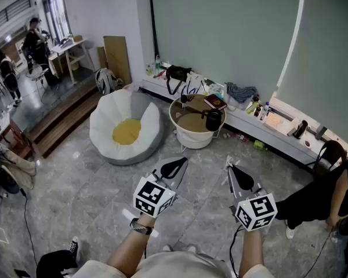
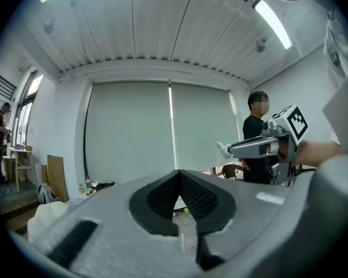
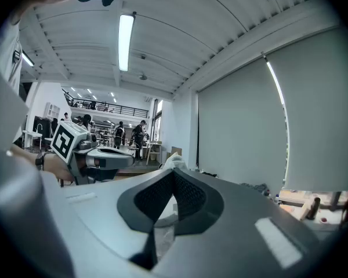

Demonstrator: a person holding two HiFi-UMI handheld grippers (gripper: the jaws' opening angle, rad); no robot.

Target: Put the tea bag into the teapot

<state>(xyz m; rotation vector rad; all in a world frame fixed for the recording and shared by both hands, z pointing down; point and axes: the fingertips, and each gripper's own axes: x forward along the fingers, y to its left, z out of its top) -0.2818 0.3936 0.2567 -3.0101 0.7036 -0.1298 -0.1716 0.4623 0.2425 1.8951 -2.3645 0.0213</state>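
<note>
The left tongs and right tongs are held pressed together and empty, the black teapot being set well ahead between them on the round worktop, while no tea bag can be made out.

You can read no words, numbers or brand names anywhere here. The cube on your left gripper and the cube on your right gripper carry only black-and-white square marker patterns, no letters. The pale label strip on the left gripper's body is too blurred to read.
</note>
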